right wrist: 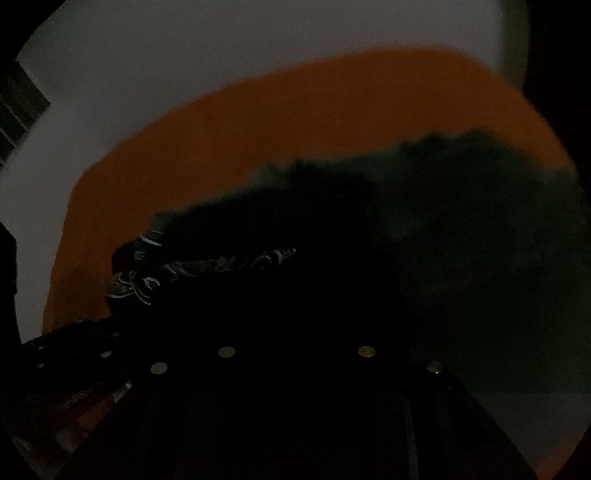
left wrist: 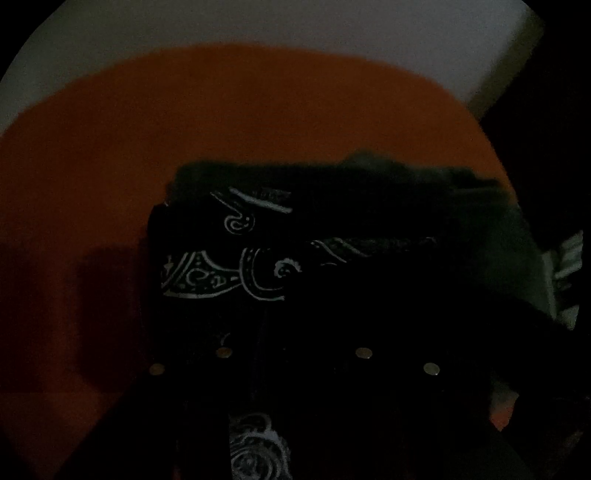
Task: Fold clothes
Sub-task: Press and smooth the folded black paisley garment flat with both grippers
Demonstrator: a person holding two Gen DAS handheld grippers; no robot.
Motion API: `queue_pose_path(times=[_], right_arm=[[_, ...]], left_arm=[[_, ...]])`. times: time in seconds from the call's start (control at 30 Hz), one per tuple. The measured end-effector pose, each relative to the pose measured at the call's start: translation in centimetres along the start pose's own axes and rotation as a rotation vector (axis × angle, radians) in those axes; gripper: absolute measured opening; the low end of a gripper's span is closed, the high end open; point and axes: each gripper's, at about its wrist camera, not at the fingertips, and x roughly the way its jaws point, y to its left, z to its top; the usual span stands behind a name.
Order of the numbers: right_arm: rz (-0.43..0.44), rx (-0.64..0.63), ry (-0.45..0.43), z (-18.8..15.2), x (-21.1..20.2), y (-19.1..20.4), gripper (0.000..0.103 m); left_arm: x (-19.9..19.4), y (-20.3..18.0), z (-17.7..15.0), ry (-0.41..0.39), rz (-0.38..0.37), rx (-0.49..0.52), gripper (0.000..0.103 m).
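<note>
Left wrist view shows a black paisley-print garment (left wrist: 236,258) bunched on the orange tabletop (left wrist: 184,129), a dark green cloth (left wrist: 480,236) just behind it to the far right. Both the left tongs (left wrist: 295,365) and the right tongs (right wrist: 295,365) are lost in darkness, so I cannot tell whether either is clenched. The fold seems midway; next, find an edge and lay it flat.

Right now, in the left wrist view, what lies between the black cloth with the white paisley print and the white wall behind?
Only bare orange surface lies between the black paisley-print cloth and the white wall, as the left wrist view shows.
</note>
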Motion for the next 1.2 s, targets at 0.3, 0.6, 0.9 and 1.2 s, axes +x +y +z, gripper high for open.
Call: queue_pose_path(times=[0.3, 0.6, 0.9, 1.2], right_arm=[[0.111, 0.055, -0.167, -4.7, -9.4, -2.5, 0.026], [-0.023, -0.037, -0.094, -13.3, -6.7, 0.9, 0.026], [-0.028, 0.066, -0.104, -13.7, -6.4, 0.0, 0.026], [0.071, 0.203, -0.127, -16.0, -8.1, -2.8, 0.036]], left_arm=[[-3.8, 2.2, -2.8, -0.012, -0.109, -0.111, 0.029], [-0.7, 0.1, -11.0, 0.126, -0.018, -0.025, 0.03], [-3.6, -0.6, -6.9, 0.04, -0.021, -0.044, 0.03], [-0.6, 0.5, -5.3, 0.06, -0.022, -0.068, 0.03]])
